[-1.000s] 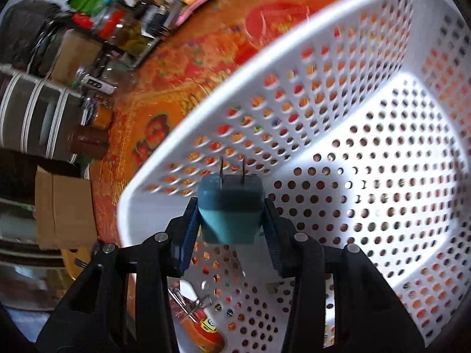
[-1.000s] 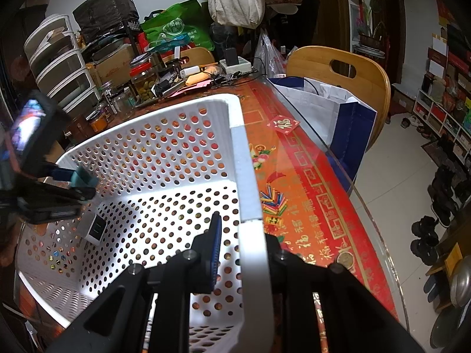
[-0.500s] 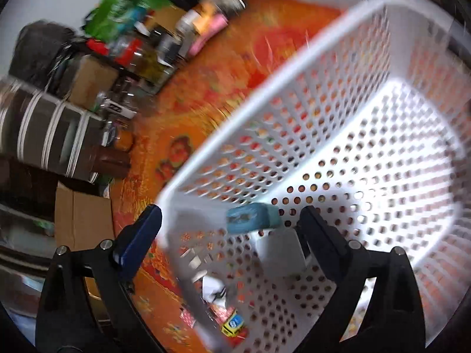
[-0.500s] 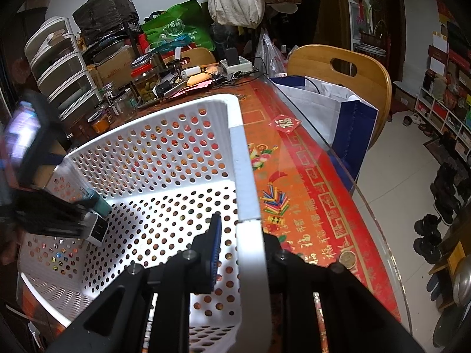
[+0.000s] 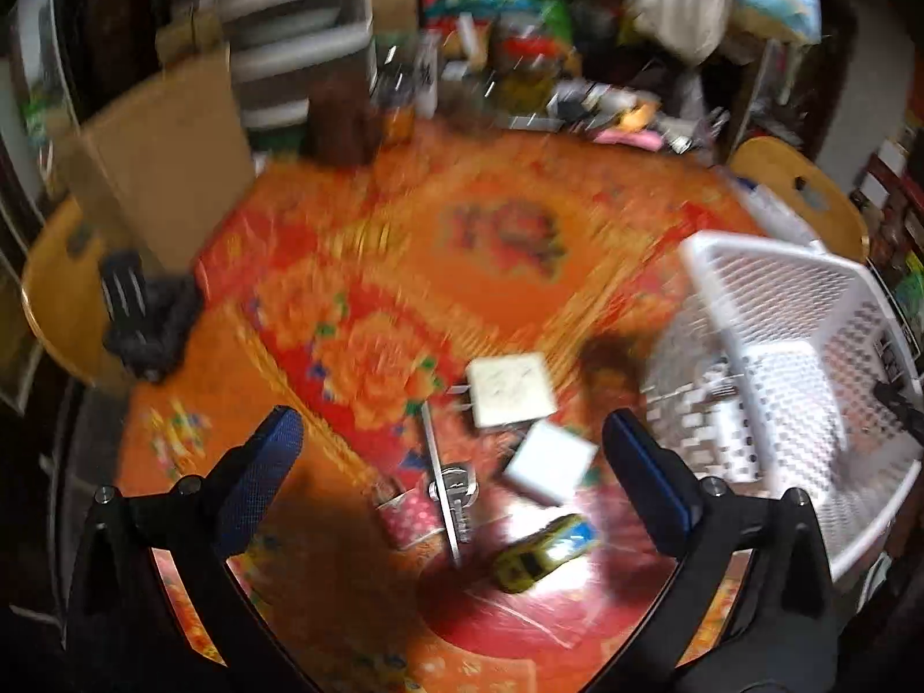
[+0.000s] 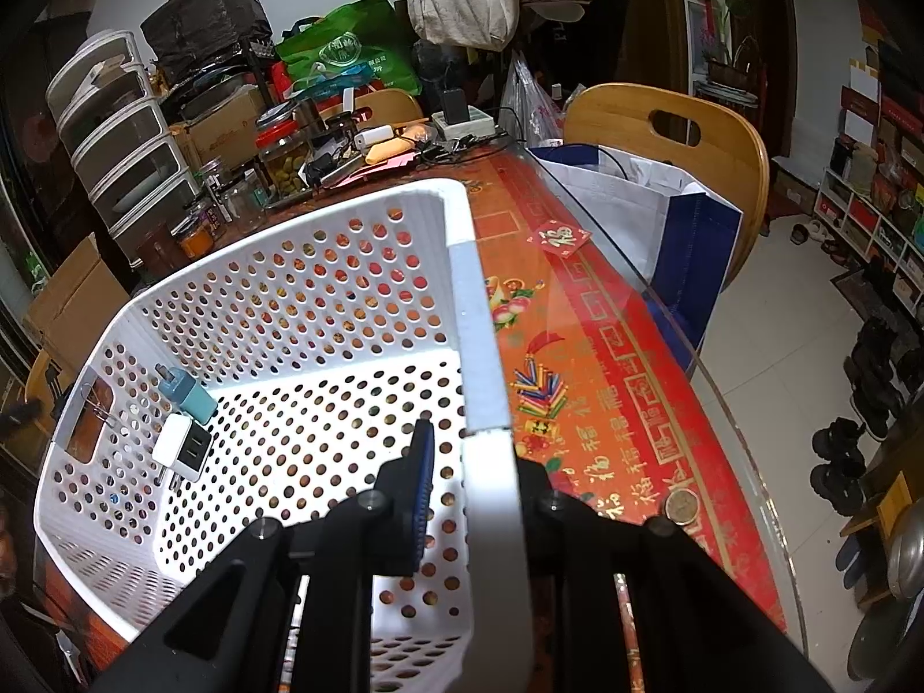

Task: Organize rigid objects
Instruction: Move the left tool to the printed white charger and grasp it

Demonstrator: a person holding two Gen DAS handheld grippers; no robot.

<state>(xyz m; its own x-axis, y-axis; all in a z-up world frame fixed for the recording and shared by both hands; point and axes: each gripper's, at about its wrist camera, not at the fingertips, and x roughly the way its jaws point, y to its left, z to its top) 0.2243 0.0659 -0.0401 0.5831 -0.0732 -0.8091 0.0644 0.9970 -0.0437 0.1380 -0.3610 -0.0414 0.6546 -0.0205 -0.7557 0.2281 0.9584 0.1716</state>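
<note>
We kept our right gripper [image 6: 473,496] clamped on the near rim of the white perforated basket [image 6: 289,300], one finger inside the wall and the other outside. Inside the basket, against its far left wall, the teal charger [image 6: 187,398] lay on the floor with its two prongs pointing up and left toward that wall, its long axis running the same way. Just nearer to us than the teal one, and touching it as far as we could tell, the white charger [image 6: 182,447] lay with its long axis toward us and its prongs pointing down toward the near left of the basket.

Our left gripper [image 5: 450,462] had its jaws opening, wide apart, with nothing between the pads. It pointed down at the red and orange tablecloth [image 5: 404,242] left of the basket [image 5: 808,346]. That view was blurred. On the cloth left of the basket lay a flat white square block [image 5: 511,390], a smaller white block [image 5: 548,462] just nearer, a yellow toy car [image 5: 543,551] with its long axis slanting up to the right, and a slim metal tool [image 5: 444,485] lying roughly away from us.
</note>
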